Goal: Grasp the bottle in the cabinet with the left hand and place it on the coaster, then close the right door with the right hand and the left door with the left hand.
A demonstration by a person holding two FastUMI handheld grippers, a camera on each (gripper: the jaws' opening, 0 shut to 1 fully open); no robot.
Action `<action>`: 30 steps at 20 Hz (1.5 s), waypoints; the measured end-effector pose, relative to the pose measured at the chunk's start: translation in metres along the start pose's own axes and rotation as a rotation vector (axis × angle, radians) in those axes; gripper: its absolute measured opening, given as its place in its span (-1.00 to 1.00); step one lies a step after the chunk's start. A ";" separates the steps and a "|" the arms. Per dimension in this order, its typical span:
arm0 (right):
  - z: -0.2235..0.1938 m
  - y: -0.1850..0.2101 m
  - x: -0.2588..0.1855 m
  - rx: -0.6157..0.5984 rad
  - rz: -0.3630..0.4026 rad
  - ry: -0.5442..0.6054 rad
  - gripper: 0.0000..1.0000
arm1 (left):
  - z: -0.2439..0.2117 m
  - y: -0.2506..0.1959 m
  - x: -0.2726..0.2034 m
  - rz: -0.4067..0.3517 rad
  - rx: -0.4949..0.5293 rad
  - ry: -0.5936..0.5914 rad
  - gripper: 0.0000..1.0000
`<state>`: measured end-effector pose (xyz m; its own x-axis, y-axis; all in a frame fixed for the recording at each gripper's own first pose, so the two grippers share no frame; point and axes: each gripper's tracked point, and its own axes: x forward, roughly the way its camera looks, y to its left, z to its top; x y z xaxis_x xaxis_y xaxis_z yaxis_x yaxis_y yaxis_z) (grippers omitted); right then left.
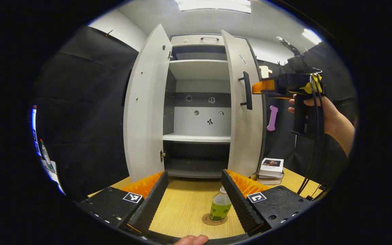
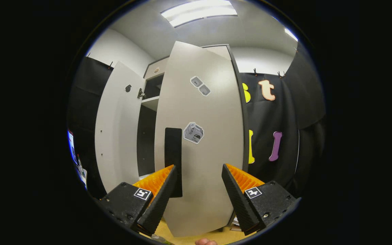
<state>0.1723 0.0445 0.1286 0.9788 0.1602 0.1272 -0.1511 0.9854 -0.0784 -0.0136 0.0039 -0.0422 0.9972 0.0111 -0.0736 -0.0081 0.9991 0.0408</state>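
Standing on the coaster (image 1: 214, 219) on the table (image 1: 185, 204), the bottle (image 1: 220, 206) sits between the spread left gripper (image 1: 194, 177), while the right gripper (image 2: 197, 170), fingers parted, faces the right door (image 2: 199, 143).

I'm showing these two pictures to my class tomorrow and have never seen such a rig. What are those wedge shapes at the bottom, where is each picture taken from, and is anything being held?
The wedges are the fingers of hand-held grippers; a person holds one in each hand, with a camera riding on each. The left gripper is open over the table, holding nothing; the bottle stands on the coaster. Books lie beside the cabinet. The right gripper, open too, faces the right door near its handle. Both doors are open.
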 end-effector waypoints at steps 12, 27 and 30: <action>-0.004 -0.011 -0.043 -0.009 -0.037 -0.005 0.64 | 0.021 -0.016 0.011 -0.063 0.019 -0.028 0.91; -0.133 -0.022 -0.169 0.025 -0.157 0.122 0.64 | 0.043 0.003 0.007 -0.018 0.005 -0.047 0.91; -0.149 -0.012 -0.191 0.044 -0.125 0.175 0.64 | 0.065 0.052 0.009 0.079 -0.015 -0.025 0.92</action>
<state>0.0076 -0.0062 -0.0423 0.9988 0.0281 -0.0402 -0.0293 0.9992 -0.0289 -0.0001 0.0535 0.0236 0.9950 0.0889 -0.0456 -0.0876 0.9957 0.0310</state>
